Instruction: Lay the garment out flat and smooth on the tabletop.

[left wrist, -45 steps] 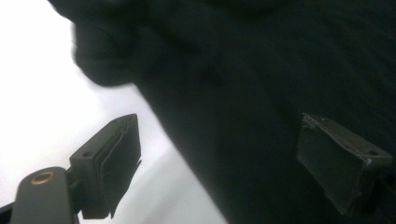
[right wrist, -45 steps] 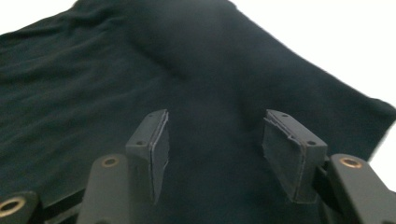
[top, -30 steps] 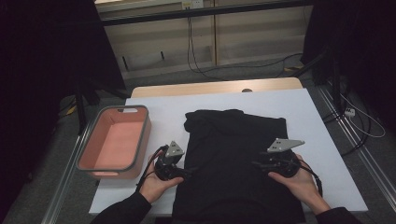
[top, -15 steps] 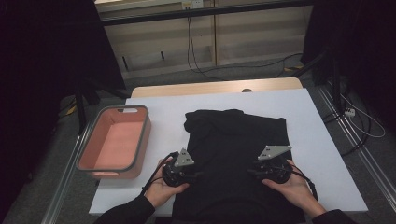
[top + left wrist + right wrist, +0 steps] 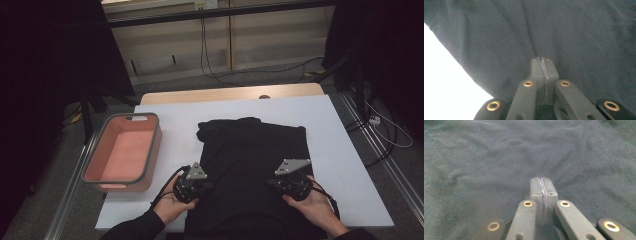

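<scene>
Plain black garment (image 5: 252, 165), no pattern, lies on a white surface (image 5: 340, 150). The bin (image 5: 122, 152) beside it is salmon pink with a grey rim. Black claws (image 5: 541, 72) carry brass-coloured rivets.

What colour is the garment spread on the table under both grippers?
Plain black, no pattern; the garment shows best in the high view.

The black garment (image 5: 252, 165) covers the middle of the worktop (image 5: 345, 165), lying low and flat. Bare white surface runs free along its right side and across the far edge. On the left, the pink basket (image 5: 122, 152) stands with raised walls, leaving a bare strip between it and the cloth. The left tool (image 5: 206, 186) and right tool (image 5: 270, 183) sit over the near part of the cloth, well apart.
</scene>
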